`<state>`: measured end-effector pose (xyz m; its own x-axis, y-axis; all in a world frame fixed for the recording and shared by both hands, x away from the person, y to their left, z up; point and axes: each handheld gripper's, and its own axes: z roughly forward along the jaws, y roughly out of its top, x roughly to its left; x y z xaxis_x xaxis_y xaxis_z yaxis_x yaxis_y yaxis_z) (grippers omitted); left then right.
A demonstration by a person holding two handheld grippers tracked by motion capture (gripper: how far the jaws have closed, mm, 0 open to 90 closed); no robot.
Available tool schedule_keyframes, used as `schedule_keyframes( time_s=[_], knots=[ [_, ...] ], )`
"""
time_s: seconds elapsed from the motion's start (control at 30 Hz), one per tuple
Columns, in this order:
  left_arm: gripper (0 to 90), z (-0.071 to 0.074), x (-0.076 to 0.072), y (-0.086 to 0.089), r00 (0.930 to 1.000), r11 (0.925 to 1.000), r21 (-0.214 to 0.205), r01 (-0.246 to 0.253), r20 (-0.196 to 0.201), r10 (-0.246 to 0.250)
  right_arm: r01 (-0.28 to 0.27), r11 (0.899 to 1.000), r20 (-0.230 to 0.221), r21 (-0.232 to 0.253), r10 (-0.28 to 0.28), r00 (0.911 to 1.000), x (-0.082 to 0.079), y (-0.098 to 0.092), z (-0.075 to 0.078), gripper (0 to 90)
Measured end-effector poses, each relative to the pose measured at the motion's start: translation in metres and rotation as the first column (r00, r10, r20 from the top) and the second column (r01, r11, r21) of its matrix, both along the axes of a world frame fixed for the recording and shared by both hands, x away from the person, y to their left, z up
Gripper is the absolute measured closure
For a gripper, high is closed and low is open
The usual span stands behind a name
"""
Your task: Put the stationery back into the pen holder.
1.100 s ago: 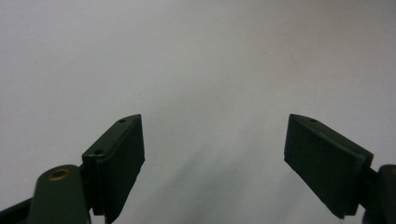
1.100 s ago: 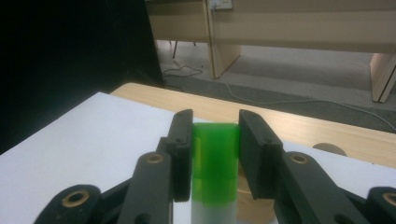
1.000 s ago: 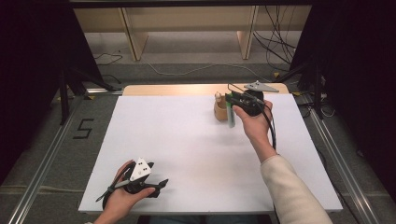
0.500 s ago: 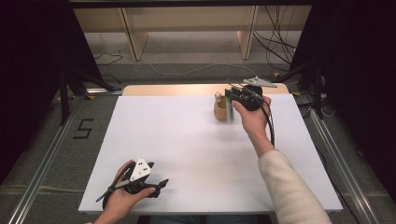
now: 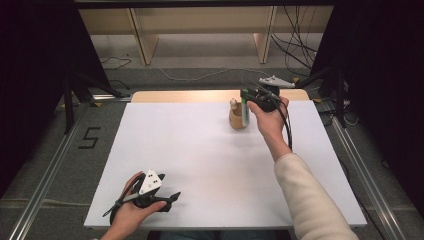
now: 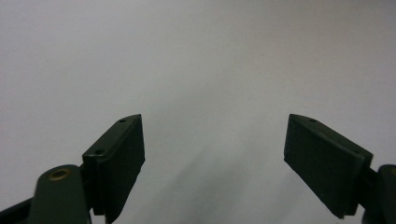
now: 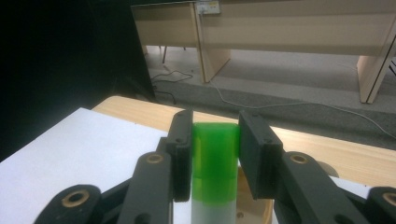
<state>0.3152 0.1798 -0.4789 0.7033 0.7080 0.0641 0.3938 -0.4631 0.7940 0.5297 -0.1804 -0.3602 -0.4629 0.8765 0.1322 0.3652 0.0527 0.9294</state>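
Observation:
My right gripper [image 5: 246,96] is at the far right of the white table top [image 5: 200,160], shut on a stick with a green cap [image 5: 244,111] that hangs upright from the jaws. In the right gripper view the pads [image 7: 183,154] press on both sides of the green cap [image 7: 215,158] of my right gripper [image 7: 215,135]. A small wooden holder [image 5: 235,120] stands right beside and under the stick; whether they touch I cannot tell. My left gripper [image 5: 172,196] lies low at the near left, held by a hand, jaws open over bare table [image 6: 215,149].
A strip of bare wood [image 5: 180,96] runs along the table's far edge. Beyond it are pale desk legs [image 5: 142,42] and cables [image 5: 295,45] on the floor. Metal rails [image 5: 45,185] flank the table. A cable [image 5: 287,130] trails from the right gripper along the forearm.
The right hand has edged slightly toward the far edge with the green-capped stick still in its jaws. The left hand and its gripper have stayed put.

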Motion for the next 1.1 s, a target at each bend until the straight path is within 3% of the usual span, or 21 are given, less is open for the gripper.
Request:
schedule_keyframes(
  time_s=[1.1],
  knots=[
    [20.3, 0.000, 0.001, 0.000, 1.0000, 1.0000, 0.001, 0.002, -0.004, -0.002, 0.045, 0.999, 0.006, 0.007, -0.045, 0.9990, 0.023, 0.002, 0.003, 67.4]
  ],
)
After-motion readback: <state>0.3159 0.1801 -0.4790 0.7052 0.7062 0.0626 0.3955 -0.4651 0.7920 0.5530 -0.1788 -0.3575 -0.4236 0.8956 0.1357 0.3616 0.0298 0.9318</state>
